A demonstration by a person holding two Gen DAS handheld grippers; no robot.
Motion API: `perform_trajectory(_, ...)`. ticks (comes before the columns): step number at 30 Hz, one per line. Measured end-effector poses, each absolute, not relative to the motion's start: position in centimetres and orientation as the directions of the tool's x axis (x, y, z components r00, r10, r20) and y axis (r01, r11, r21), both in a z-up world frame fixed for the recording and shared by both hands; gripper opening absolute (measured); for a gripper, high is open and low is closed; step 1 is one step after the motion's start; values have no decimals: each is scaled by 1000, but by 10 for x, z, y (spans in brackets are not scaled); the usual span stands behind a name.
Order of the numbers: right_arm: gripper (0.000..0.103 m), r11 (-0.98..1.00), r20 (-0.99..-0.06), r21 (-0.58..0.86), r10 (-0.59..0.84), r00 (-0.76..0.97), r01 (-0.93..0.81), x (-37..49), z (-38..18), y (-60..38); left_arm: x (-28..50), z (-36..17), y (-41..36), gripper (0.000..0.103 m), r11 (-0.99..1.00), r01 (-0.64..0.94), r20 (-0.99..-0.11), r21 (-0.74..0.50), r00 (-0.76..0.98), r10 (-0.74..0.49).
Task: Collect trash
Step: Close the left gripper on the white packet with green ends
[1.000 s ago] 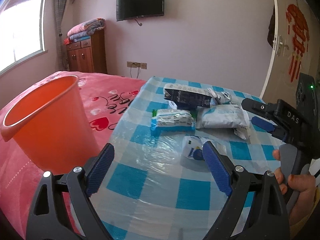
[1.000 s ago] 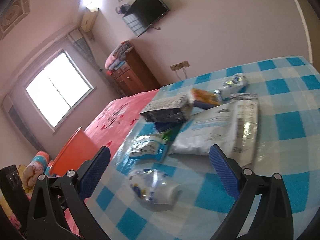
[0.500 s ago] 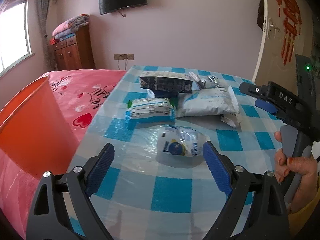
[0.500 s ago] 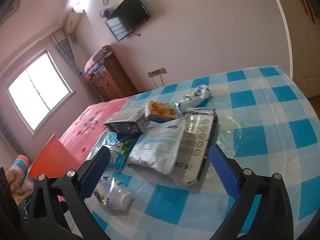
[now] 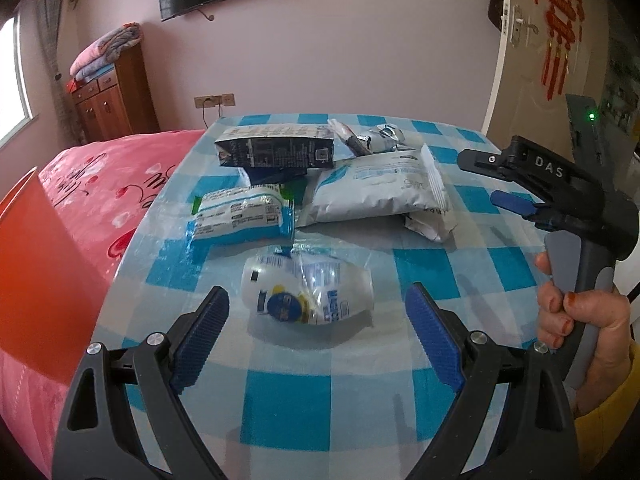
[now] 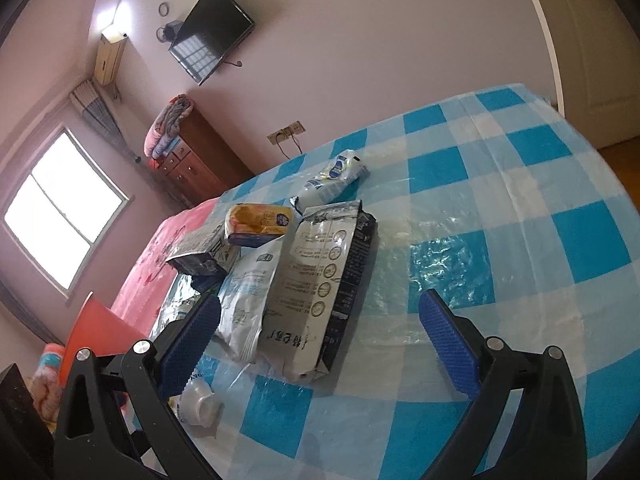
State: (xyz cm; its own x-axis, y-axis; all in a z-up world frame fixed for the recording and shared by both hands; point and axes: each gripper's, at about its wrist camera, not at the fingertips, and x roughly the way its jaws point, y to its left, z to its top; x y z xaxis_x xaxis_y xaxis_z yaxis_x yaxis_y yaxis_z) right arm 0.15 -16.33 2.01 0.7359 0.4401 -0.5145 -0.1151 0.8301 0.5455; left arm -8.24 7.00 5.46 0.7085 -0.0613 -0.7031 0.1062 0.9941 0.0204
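A crushed clear plastic bottle (image 5: 308, 296) with a blue and yellow label lies on the checked table (image 5: 320, 408). My left gripper (image 5: 317, 294) is open, its fingertips just short of the bottle on either side. Behind the bottle lie a blue-white packet (image 5: 240, 220), a white bag (image 5: 372, 192), a dark carton (image 5: 276, 152) and a silver wrapper (image 5: 376, 138). My right gripper (image 6: 320, 304) is open above a silver-black bag (image 6: 324, 280), touching nothing. A yellow packet (image 6: 256, 220) and a blue-white wrapper (image 6: 332, 176) lie further back. The orange bucket (image 5: 36, 272) stands at the left.
A pink bed (image 5: 100, 176) runs along the table's left edge, with the bucket on it. A hand (image 5: 576, 316) holds the right gripper's handle at the right of the left wrist view. A wooden cabinet (image 5: 108, 96) and a door (image 5: 540, 40) stand by the far wall.
Both grippers have moved in toward the pile and dipped. The bucket has slid to the left edge of the left wrist view. The bottle now sits between the left fingertips. Jaws unchanged.
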Motion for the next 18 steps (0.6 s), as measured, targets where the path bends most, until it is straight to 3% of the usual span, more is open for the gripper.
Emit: perform_trajectory(18,98,787,-486,603,495,720,-134,12,14,-174,18,52,126,90,993,-35,-770,-117,634,-69)
